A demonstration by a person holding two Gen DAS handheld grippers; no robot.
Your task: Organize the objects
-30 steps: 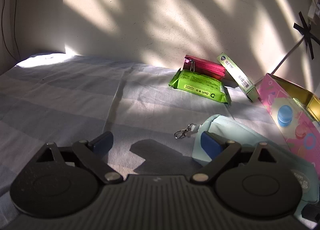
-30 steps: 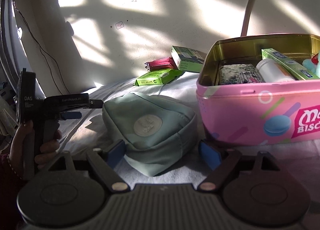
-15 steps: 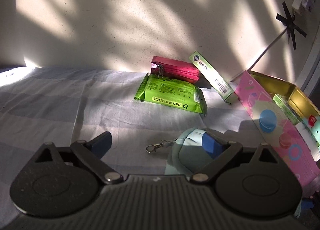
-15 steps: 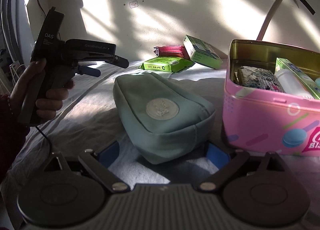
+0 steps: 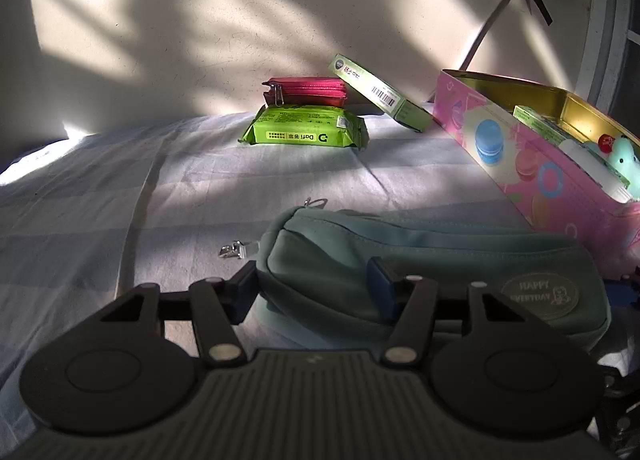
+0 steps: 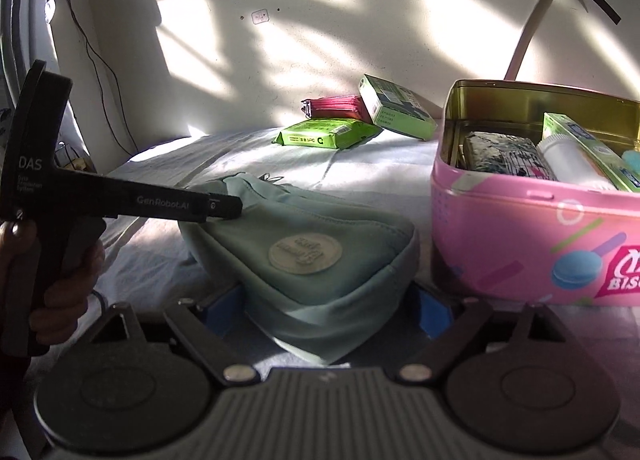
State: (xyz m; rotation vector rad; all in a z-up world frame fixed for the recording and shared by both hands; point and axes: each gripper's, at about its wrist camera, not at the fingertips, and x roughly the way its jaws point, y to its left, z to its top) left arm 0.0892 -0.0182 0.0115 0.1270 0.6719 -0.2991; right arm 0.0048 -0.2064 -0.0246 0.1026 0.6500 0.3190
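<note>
Both grippers straddle the teal pouch [image 6: 304, 244], which lies on the bed sheet [image 5: 120, 188] just beside the pink tin [image 6: 532, 236]. Left gripper [image 5: 316, 286] has its jaws part-closed around one end of the pouch, near the metal clip [image 5: 231, 251]; the pads seem to touch the fabric, but I cannot tell whether they press it. Right gripper [image 6: 326, 310] stands wider, its blue pads at either side of the pouch's near end, apparently not yet squeezing.

The likely trouble is the soft fabric: if only one end is pinched, the pouch may sag or slide out when lifted. The tin already holds a box, a white bottle and a dark bundle, so the pouch may not fit in and could catch on the rim. The loose clip could also snag on the sheet.

The right wrist view shows the left gripper from the side, with the hand [image 6: 60, 292] holding it, and the tin's contents plainly. The left wrist view shows the clip, the pouch's badge, and a small toy in the tin. Both show the green packet [image 5: 304, 132], red purse [image 5: 306, 92] and green box [image 5: 376, 94] by the wall.
</note>
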